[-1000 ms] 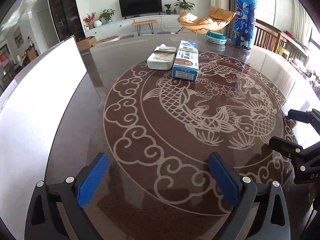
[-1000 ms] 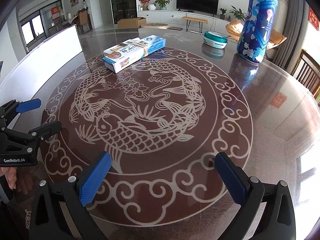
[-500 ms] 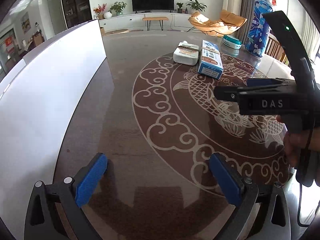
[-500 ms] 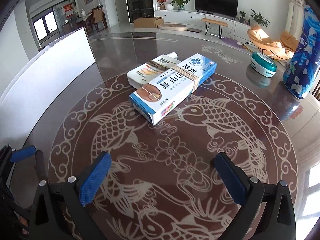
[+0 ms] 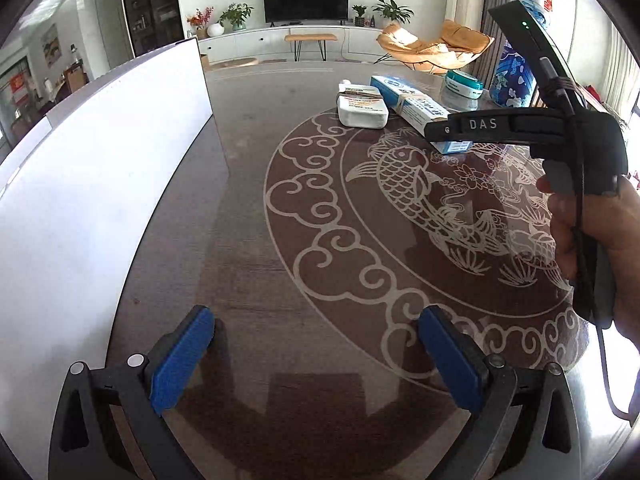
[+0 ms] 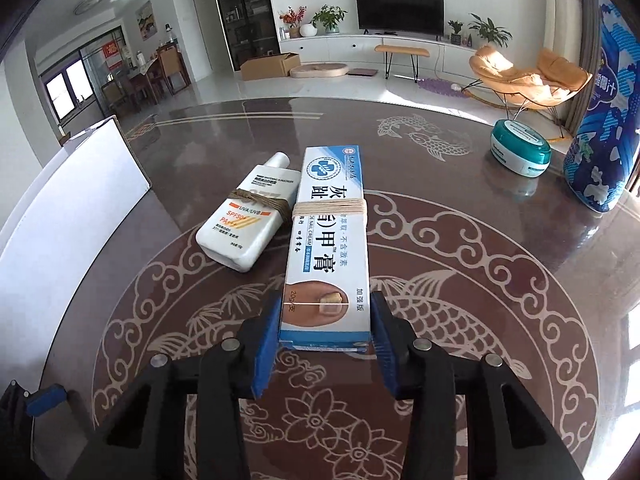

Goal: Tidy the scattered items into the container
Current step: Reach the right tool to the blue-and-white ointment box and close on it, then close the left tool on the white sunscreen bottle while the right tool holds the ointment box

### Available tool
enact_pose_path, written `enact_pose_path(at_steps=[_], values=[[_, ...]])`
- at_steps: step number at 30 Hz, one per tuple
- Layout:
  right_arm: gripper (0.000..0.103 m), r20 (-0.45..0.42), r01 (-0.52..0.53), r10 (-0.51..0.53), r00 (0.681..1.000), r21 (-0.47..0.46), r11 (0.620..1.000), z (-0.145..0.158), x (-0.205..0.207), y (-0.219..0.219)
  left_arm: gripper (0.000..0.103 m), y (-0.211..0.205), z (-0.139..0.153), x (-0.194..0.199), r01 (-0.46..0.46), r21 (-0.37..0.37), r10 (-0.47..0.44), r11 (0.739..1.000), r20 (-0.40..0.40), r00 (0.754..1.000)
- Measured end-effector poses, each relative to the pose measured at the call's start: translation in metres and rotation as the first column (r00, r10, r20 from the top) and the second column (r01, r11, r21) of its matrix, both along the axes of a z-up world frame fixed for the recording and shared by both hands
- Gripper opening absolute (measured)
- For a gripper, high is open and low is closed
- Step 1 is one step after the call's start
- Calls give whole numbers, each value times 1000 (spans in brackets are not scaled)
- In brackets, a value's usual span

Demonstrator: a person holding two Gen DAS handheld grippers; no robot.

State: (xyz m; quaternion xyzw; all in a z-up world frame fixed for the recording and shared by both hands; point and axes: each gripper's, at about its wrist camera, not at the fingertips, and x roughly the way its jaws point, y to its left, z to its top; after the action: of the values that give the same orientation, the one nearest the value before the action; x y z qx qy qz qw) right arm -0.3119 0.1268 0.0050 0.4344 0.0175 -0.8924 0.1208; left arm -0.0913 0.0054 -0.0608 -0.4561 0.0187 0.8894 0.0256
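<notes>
While white container wall (image 5: 100, 168) is seen far left, left gripper (image 5: 316, 360) is held apart over table (image 5: 256, 240); sunscreen bottle (image 6: 250, 220) lies centre, touching cream box (image 6: 330, 248); box's near end is clamped by right gripper (image 6: 326, 340).

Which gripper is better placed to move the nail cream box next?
Right. The right gripper already has its pads closed on the near end of the nail cream box. The left gripper is open over bare table, beside the white container.
</notes>
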Motion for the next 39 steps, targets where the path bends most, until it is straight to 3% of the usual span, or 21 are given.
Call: enact_pose_path(at_steps=[4,10,12,14,20,32,39], values=[[42,-23,37,-35,999,97,995,-2,36,30,103,0,0,0,0,0,0,1000,0,1000],[44,-17,91,-90,996,76,993,0,64,66,103,0,0,0,-1,0,1,1000,0,1000],[56,-13,70,-69,998,81,994,0,64,63,103,-1,0,0,-1,0,1,1000,0,1000],[79,-6,56,-56,998,100,993,0,64,59,103,-1,0,0,0,0,0,1000,0,1000],[92,12,69,-71,997,100,993,-4,58,62,103,-1,0,0,-1,1,1,1000,0,1000],[103,34,56,-59,998,95,994,-6,54,61,103,-1,0,0,-1,1,1,1000,0,1000],[103,35,55,-58,998,96,994,-6,54,61,103,3,0,-8,0,2,0,1000,8,1000]])
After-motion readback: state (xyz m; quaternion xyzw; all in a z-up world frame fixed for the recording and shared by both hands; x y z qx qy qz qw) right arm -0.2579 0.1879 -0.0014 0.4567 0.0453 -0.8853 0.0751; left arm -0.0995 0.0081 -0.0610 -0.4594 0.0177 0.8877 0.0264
